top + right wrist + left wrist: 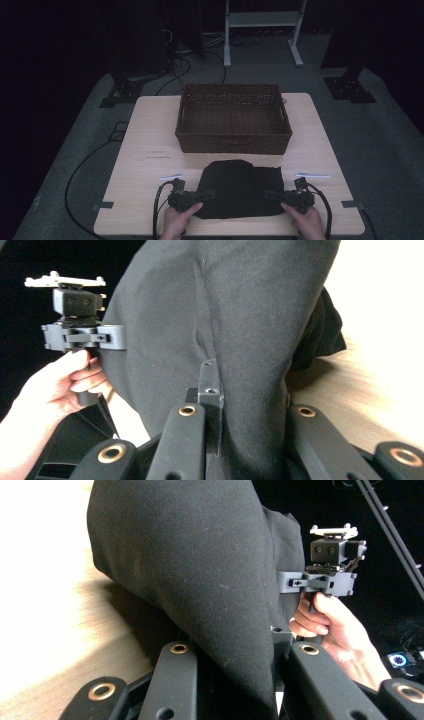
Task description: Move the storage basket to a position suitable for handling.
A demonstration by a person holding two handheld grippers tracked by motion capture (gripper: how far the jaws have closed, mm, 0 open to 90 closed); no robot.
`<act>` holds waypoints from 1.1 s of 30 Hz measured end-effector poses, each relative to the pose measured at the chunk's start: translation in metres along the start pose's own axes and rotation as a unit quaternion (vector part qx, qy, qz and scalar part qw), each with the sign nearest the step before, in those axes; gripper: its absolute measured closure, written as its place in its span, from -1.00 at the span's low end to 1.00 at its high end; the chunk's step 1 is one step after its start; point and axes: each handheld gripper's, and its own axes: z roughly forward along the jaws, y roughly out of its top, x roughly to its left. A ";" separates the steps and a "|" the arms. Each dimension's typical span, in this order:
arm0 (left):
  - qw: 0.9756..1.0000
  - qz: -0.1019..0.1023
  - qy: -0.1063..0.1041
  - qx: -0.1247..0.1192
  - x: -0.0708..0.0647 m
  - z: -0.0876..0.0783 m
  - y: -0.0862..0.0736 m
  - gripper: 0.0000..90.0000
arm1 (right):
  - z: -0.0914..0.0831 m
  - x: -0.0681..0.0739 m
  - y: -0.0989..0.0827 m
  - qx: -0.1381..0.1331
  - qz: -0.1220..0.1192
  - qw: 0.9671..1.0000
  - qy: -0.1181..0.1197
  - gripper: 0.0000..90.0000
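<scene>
While both hands are kept at the near edge of the counter (150,130):
Cloth: a black cloth (240,187) is spread before the basket (233,119).
Left gripper (204,195): jaws clamped on the cloth's left edge.
Right gripper (272,196): jaws clamped on its right edge.

**Matt cloth, pale wood, woven wicker**

You have a black garment (239,189) of matt, slightly fuzzy woven cloth, flecked with lint. Your tabletop (150,130) is pale, smooth wood with faint grain. The brown basket (233,118) is rough woven wicker. Each tool looks like matt black plastic with brassy metal rivets (179,648).
</scene>
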 end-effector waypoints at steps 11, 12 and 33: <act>1.000 0.007 -0.014 -0.013 -0.008 -0.009 0.006 0.67 | -0.007 0.013 0.005 -0.023 -0.015 0.999 0.026 0.72; 1.000 0.008 -0.016 -0.016 -0.010 -0.010 0.007 0.67 | -0.008 0.014 0.006 -0.025 -0.014 0.999 0.027 0.72; 0.997 0.045 -0.030 -0.054 -0.042 -0.029 0.031 0.67 | -0.021 0.043 0.033 -0.062 -0.036 0.996 0.059 0.72</act>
